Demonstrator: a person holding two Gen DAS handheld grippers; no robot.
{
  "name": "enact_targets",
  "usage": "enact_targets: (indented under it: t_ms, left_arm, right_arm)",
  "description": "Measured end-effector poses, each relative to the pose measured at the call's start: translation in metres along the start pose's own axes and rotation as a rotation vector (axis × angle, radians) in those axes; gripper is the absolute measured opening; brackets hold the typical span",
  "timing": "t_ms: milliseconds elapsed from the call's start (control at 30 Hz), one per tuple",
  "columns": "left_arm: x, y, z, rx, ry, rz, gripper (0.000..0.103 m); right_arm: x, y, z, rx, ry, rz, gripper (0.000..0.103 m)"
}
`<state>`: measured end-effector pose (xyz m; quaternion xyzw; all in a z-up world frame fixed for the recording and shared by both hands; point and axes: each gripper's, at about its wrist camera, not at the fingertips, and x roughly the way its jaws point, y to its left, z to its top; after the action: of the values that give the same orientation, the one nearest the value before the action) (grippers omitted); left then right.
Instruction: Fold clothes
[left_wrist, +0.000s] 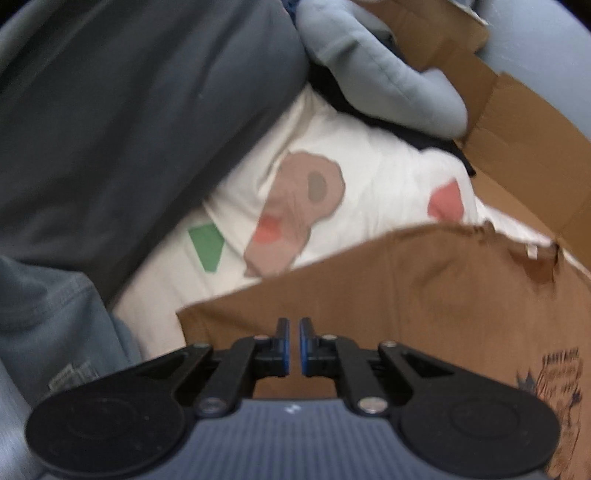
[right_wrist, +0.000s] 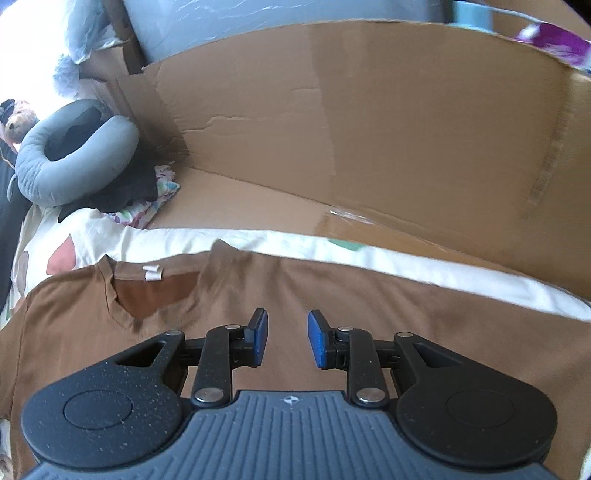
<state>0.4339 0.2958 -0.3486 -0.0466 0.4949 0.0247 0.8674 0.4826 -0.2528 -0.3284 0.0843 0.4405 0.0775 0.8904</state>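
Right wrist view: our right hand-held gripper hovers released, nothing between its pads, over a brown T-shirt spread flat on a cream sheet. Our left hand-held gripper is clenched and empty above the shirt's edge. We judge a fold is being set up; next we must pinch a hem. A cardboard wall crowds the far side.
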Motion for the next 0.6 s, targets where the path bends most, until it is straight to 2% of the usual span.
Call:
enact_targets:
  t_ms: [167, 267, 333, 433, 600]
  left_arm:
    - [0.017, 0.003, -0.023, -0.058, 0.041, -0.029, 0.005]
    - [0.03, 0.006, -0.035, -0.095, 0.066, -0.015, 0.005]
    - [0.038, 0.01, -0.043, -0.107, 0.09, 0.015, 0.006]
    - [0.04, 0.014, -0.052, -0.103, 0.113, 0.052, 0.002]
    - [0.034, 0.027, -0.057, -0.052, 0.167, 0.168, 0.003]
  right_arm:
    - [-0.033, -0.014, -0.02, 0.01, 0.006, -0.029, 0.031]
    - [-0.05, -0.02, -0.035, 0.01, 0.016, -0.047, 0.031]
    - [-0.06, -0.023, -0.045, 0.007, 0.026, -0.058, 0.031]
    - [-0.076, -0.03, -0.061, 0.009, 0.043, -0.072, 0.032]
    - [-0.099, -0.042, -0.09, 0.028, 0.07, -0.102, 0.032]
